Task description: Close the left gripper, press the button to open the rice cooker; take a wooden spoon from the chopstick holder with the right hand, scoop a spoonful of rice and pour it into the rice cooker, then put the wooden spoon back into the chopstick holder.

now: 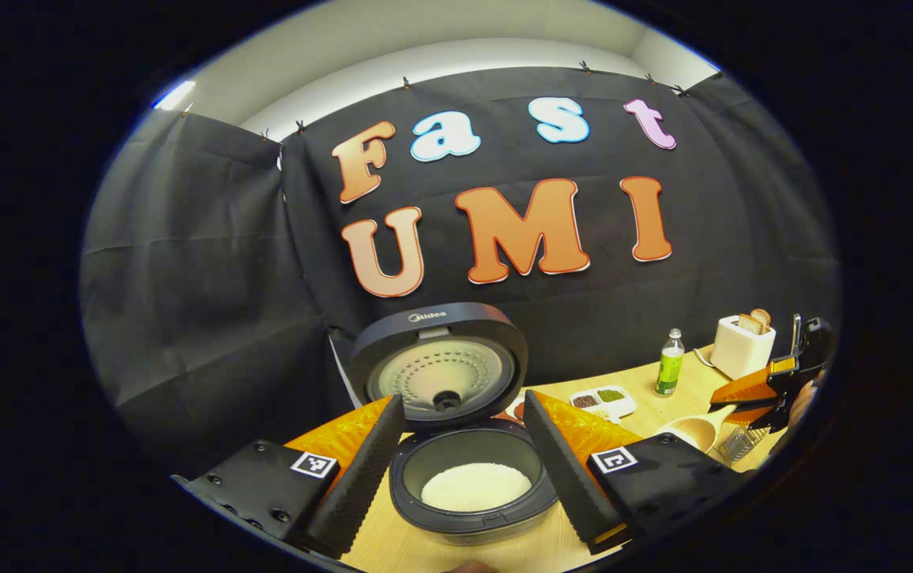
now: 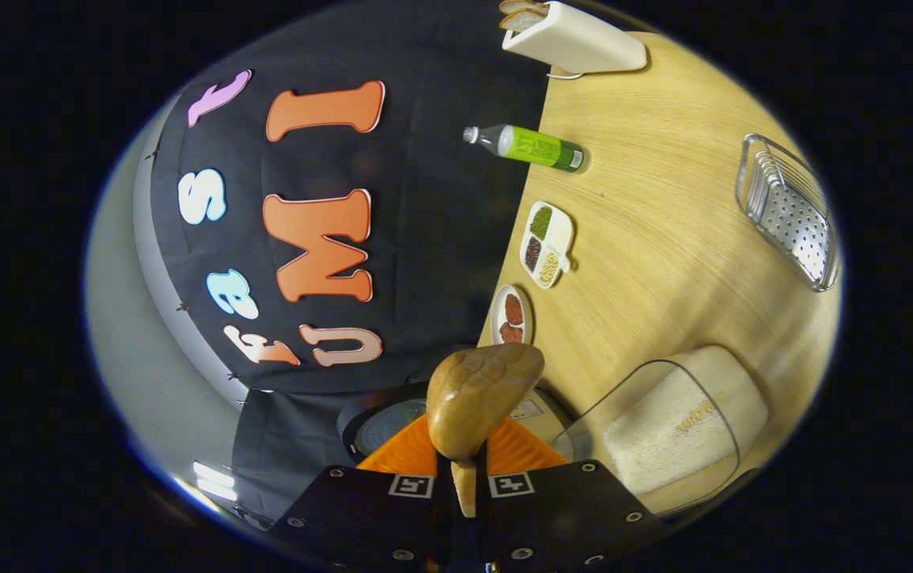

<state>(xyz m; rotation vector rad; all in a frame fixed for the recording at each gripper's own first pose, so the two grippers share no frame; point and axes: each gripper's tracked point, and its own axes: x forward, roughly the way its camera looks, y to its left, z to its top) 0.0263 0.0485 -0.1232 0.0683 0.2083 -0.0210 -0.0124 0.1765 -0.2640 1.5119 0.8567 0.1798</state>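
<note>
A wooden table [image 2: 663,231] is carrying everything, seen sideways in the right gripper view. Near its front the rice cooker [image 1: 464,477] is standing with its lid [image 1: 436,362] raised upright, and white rice [image 1: 476,485] is lying in the inner pot. The left tool [image 1: 464,469] is hovering just in front of the cooker, its fingers spread wide on either side of the pot and gripping nothing. In the right gripper view, a clear container of rice [image 2: 675,426] is sitting close beside the right tool [image 2: 464,477], whose fingers are pinched narrow on the handle of the wooden spoon [image 2: 480,394]; the spoon's bowl is sticking out forward, over the cooker's edge. Farther back, a white toaster [image 2: 575,36] holding bread, a metal rack [image 2: 790,211], a green bottle [image 2: 532,147], a divided dish [image 2: 545,243] of grains and a small plate [image 2: 512,314] are standing well apart.
</note>
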